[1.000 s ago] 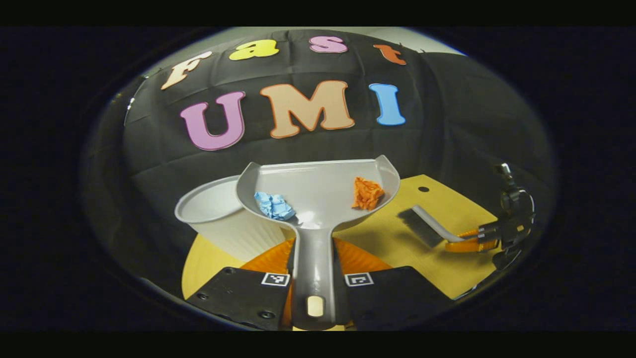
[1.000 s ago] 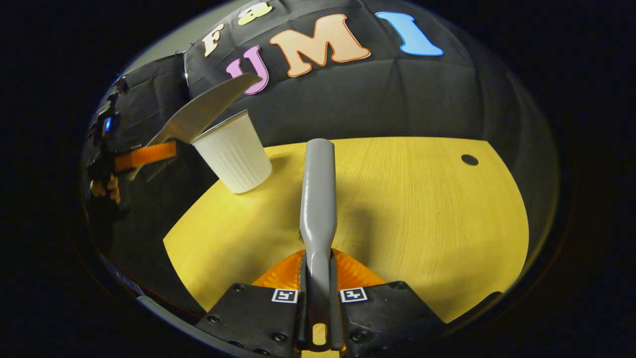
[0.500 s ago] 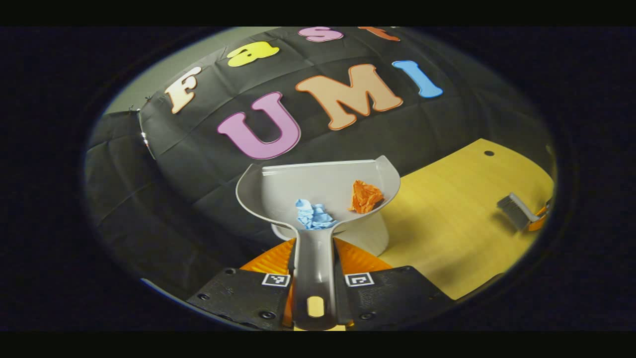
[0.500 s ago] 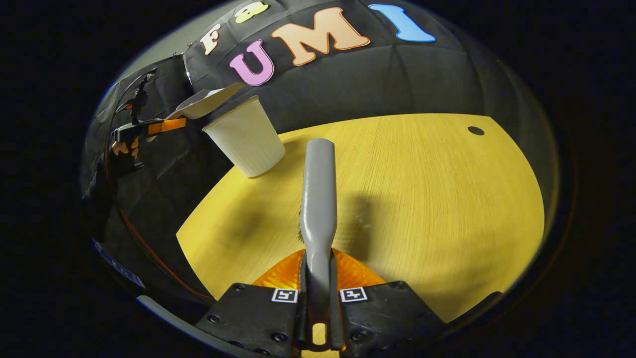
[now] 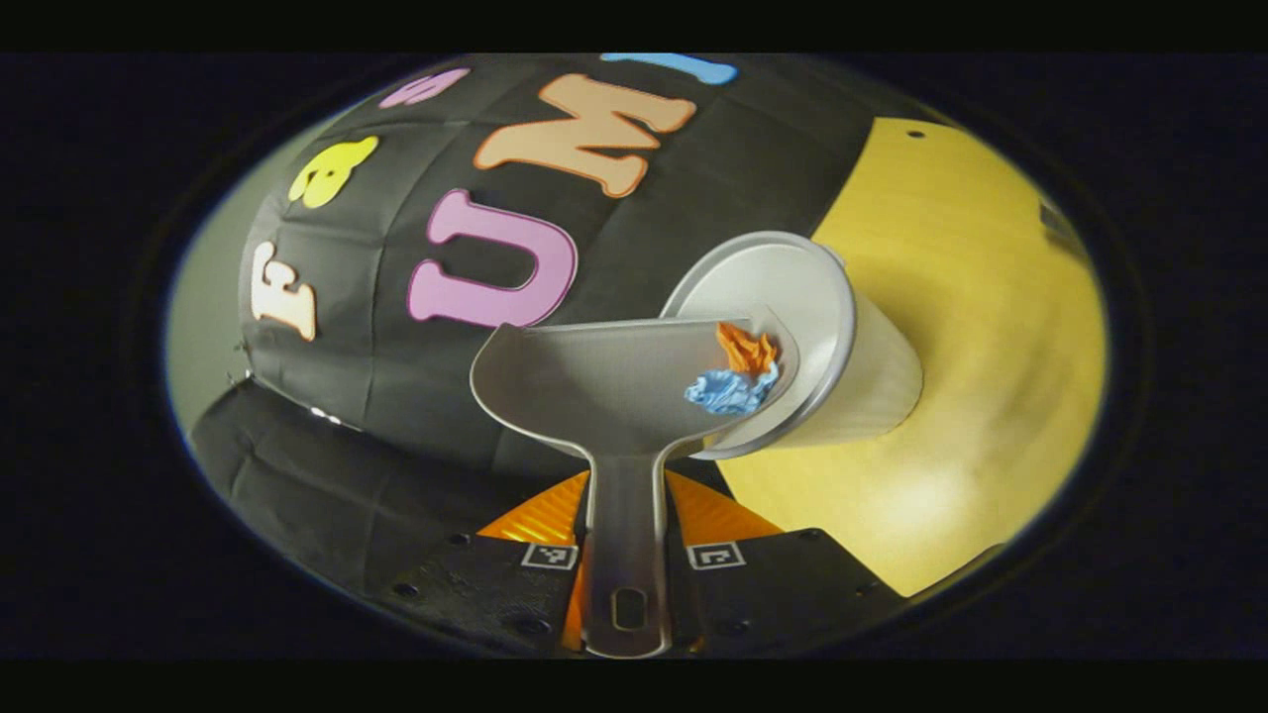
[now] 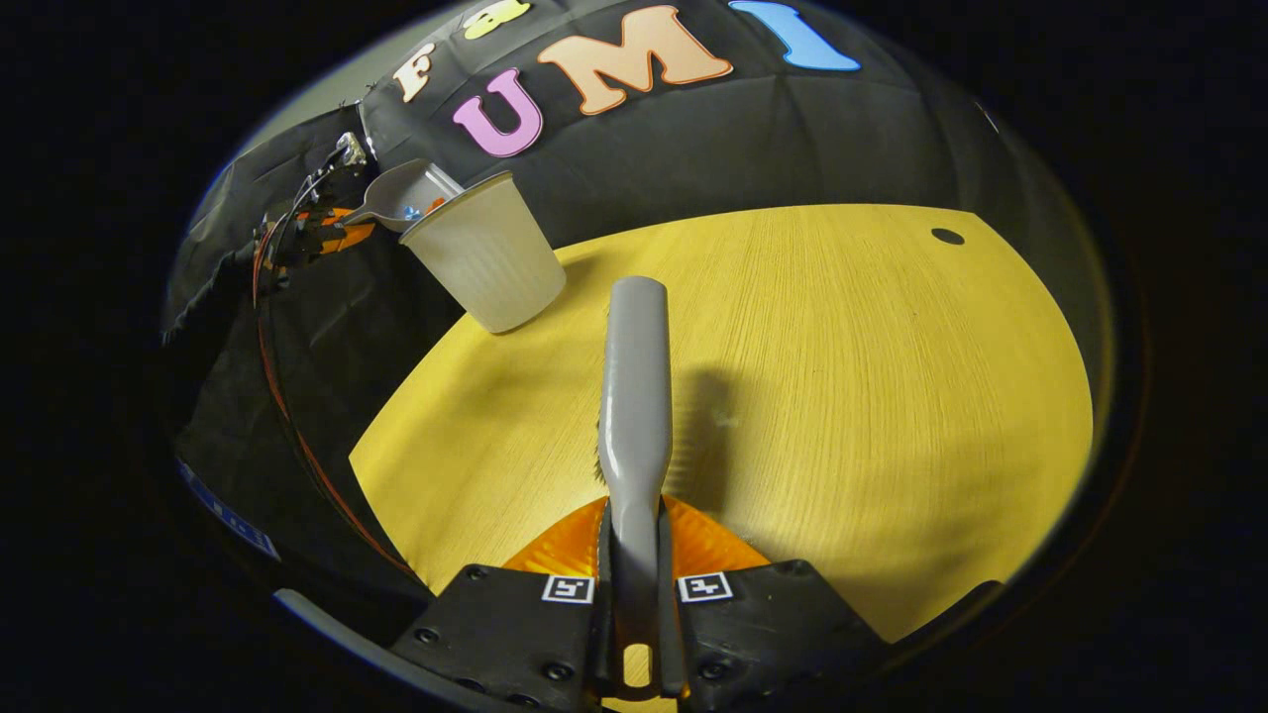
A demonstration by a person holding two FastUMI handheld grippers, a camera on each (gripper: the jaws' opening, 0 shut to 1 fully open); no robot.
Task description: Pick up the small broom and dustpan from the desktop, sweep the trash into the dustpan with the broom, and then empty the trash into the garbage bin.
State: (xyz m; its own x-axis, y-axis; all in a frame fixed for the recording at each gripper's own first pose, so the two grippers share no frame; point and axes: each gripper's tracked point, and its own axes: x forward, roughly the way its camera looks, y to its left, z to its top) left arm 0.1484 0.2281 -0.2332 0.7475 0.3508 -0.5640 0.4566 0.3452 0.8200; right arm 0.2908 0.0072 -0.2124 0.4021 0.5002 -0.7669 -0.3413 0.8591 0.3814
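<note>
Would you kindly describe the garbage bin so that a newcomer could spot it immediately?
Start from the yellow wooden desktop and follow it to its far left corner by the black cloth wall. There stands the garbage bin, a pale ribbed cup-shaped tub, wider at the rim than at the base. It is the only object standing on the desktop, and the tilted grey dustpan holding blue and orange paper wads hangs over its rim.
</note>
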